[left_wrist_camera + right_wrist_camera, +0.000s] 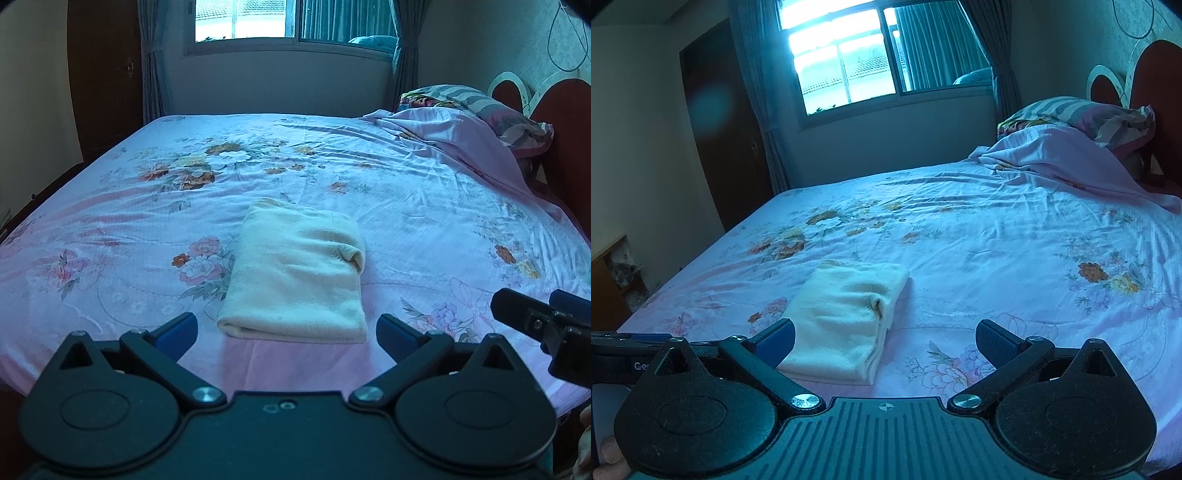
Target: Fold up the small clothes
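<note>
A folded cream cloth lies on the bed; the left gripper and right gripper hold nothing, jaws wide apart.

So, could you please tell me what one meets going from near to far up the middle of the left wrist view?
Left gripper, open → folded cloth → floral bedsheet → wall → window.
</note>
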The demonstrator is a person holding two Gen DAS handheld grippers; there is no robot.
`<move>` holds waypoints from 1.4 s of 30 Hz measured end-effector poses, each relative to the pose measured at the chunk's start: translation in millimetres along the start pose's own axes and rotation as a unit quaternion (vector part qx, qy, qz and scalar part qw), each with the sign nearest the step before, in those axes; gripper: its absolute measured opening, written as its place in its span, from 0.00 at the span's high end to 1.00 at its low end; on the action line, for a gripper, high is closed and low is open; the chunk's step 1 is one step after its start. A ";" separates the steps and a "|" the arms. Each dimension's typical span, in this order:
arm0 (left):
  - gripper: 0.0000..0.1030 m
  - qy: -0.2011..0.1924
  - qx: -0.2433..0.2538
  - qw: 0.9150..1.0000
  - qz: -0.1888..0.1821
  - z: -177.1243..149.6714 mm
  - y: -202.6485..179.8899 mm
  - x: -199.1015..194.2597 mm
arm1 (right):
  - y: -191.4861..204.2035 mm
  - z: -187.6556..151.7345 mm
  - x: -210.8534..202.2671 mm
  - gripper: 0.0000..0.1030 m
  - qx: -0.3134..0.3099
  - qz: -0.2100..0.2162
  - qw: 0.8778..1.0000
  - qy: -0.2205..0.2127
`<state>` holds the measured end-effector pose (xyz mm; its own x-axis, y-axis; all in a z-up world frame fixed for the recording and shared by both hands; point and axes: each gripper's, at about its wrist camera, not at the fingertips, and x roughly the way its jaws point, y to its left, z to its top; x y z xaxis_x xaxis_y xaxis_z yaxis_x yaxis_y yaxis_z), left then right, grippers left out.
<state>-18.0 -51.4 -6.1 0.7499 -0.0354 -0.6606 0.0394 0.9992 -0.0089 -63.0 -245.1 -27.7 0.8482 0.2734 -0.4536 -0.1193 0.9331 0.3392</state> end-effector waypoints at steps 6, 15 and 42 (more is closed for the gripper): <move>0.02 0.002 0.000 1.000 0.003 -0.2 0.8 1.4 | 0.9 -1.4 -0.2 0.00 0.000 0.000 1.000 0.002; 0.02 0.005 0.000 1.000 0.006 -1.2 1.8 3.4 | 0.4 -2.3 0.5 0.00 0.000 -0.001 1.000 0.003; 0.05 -0.023 0.046 0.999 0.004 -2.3 -8.3 8.2 | -7.5 -8.0 10.6 0.00 0.010 -0.009 1.000 0.012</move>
<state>-13.7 -60.0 -13.2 0.7800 -0.0311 -0.6250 0.0923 0.9935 0.0658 -57.3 -247.3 -41.6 0.8374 0.2623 -0.4795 -0.0931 0.9330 0.3476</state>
